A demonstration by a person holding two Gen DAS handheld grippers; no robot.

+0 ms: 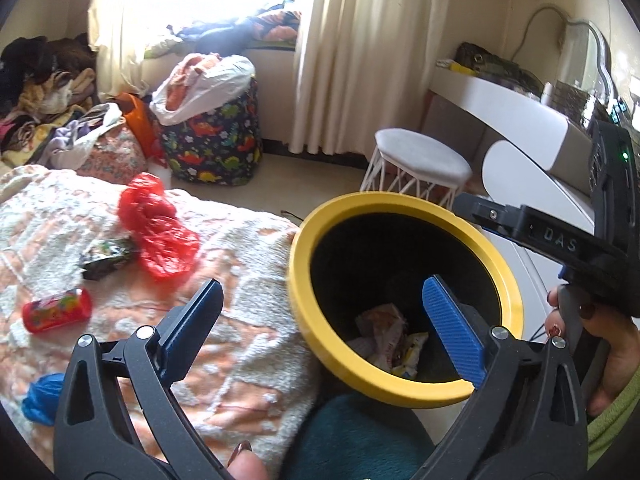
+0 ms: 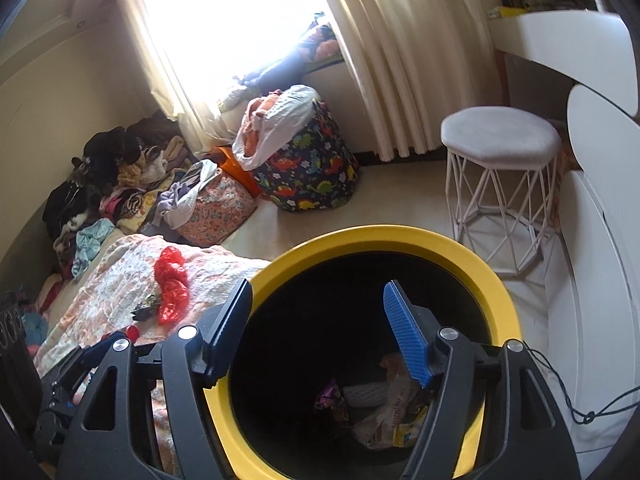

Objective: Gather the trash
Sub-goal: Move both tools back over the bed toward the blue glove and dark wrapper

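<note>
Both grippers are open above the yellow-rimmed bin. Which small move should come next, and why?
Probably swing the left gripper toward the red crumpled plastic bag on the peach-and-white blanket. Its jaws stand open and empty, wrappers already lie inside the round black bin with the yellow rim, and that bag lies loose on the blanket, on the left gripper's side.

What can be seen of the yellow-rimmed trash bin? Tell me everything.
The trash bin is round, with a thick, smooth yellow rim that looks plastic and a black inside. It stands open beside the blanket-covered bed. At its bottom lie crumpled wrappers, white, yellow and one purple. Both grippers hover open over its mouth; nothing visibly grips it.
</note>
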